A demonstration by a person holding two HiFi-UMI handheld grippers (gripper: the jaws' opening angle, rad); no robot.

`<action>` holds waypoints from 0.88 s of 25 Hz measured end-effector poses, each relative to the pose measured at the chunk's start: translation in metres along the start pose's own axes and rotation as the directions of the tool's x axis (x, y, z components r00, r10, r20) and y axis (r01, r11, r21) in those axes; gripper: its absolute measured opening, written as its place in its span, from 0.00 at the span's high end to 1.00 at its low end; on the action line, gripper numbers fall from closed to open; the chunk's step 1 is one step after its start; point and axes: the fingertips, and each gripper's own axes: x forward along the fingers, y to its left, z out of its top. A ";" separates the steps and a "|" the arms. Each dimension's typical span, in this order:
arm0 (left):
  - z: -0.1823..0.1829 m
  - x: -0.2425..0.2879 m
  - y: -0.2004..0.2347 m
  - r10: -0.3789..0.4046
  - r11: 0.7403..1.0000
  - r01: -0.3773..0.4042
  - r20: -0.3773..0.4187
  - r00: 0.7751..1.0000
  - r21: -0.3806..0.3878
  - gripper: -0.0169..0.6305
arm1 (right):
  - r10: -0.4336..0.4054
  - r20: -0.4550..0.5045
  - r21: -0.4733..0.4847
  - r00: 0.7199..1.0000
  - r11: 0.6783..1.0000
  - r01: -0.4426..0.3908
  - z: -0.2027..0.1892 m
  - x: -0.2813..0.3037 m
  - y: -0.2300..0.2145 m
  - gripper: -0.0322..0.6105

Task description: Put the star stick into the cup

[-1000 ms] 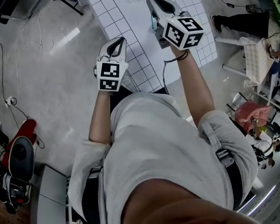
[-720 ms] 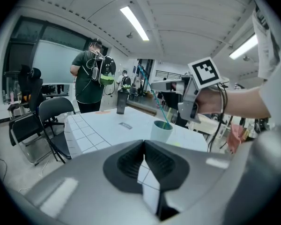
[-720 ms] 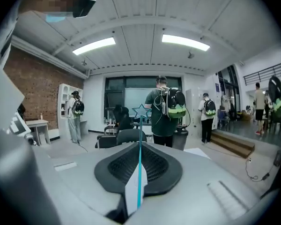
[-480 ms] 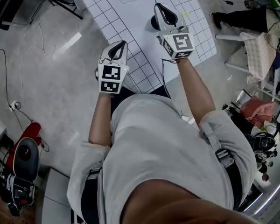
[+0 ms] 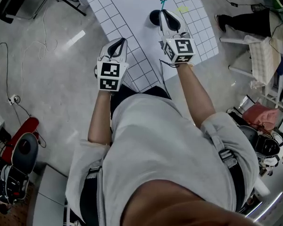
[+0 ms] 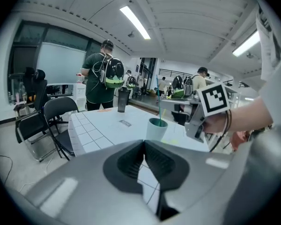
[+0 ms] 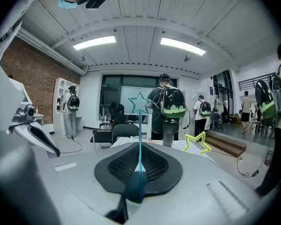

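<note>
At the left of the head view, the left tongs (image 5: 117,42) hang over the near edge of the gridded table (image 5: 132,36), pressed together with nothing between them and taking no part in the work. They do best by keeping clear of that edge so they do not knock the table. Further right, the cup (image 5: 154,17) stands upright on the white sheet. In the left gripper view it (image 6: 157,129) is a pale cup with a teal inside. The star stick (image 6: 158,97) rises straight up from its mouth, so the lower end seems to be at or just inside the rim, though how deep it sits cannot be told. Just right of the cup, the right tongs (image 5: 163,14) pinch the teal stick (image 7: 139,135) low on its shaft, with the outlined star head standing above the pads. The step in hand looks like the final lowering and release. To do it well, the person should keep the shaft upright and centred over the opening and lower it until the tip meets the bottom. The tongs should part only then and draw back sideways, away from the cup, so that neither jaw catches the rim and tips it. A yellow star (image 7: 199,142) lies further right on the table, well clear of the path.
</note>
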 end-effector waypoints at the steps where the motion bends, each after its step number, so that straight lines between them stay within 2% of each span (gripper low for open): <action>1: 0.001 0.000 -0.005 0.012 1.000 -0.012 0.005 1.000 -0.004 0.97 | 0.012 -0.014 0.001 1.000 1.000 -0.012 -0.005 -0.004 0.002 0.93; 5: 0.009 0.003 -0.035 0.050 0.998 -0.048 0.031 0.998 -0.043 0.97 | 0.079 -0.061 -0.020 0.995 0.997 -0.081 -0.021 -0.020 0.006 0.93; 9: 0.006 -0.003 -0.065 0.084 0.993 -0.081 0.033 0.996 -0.088 0.97 | 0.122 -0.076 0.015 0.990 0.993 -0.121 -0.035 -0.031 0.005 0.92; 11: 0.001 -0.008 -0.076 0.128 0.987 -0.123 0.045 0.991 -0.102 0.97 | 0.147 -0.089 0.025 0.985 0.989 -0.146 -0.045 -0.037 0.006 0.86; 13: 0.000 -0.015 -0.079 0.190 0.978 -0.182 0.071 0.979 -0.106 0.97 | 0.171 -0.102 0.026 0.980 0.985 -0.170 -0.051 -0.040 0.009 0.74; 14: 0.002 -0.019 -0.079 0.222 0.971 -0.213 0.083 0.972 -0.106 0.97 | 0.180 -0.103 0.031 0.978 0.984 -0.178 -0.051 -0.042 0.010 0.73; 17: 0.019 -0.027 -0.075 0.294 0.953 -0.282 0.111 0.949 -0.109 0.97 | 0.195 -0.079 0.061 0.978 0.980 -0.190 -0.039 -0.053 0.010 0.76; 22: 0.059 -0.045 -0.089 0.355 0.932 -0.335 0.168 0.920 -0.137 0.97 | 0.188 -0.004 0.098 0.982 0.978 -0.187 0.007 -0.103 0.006 0.95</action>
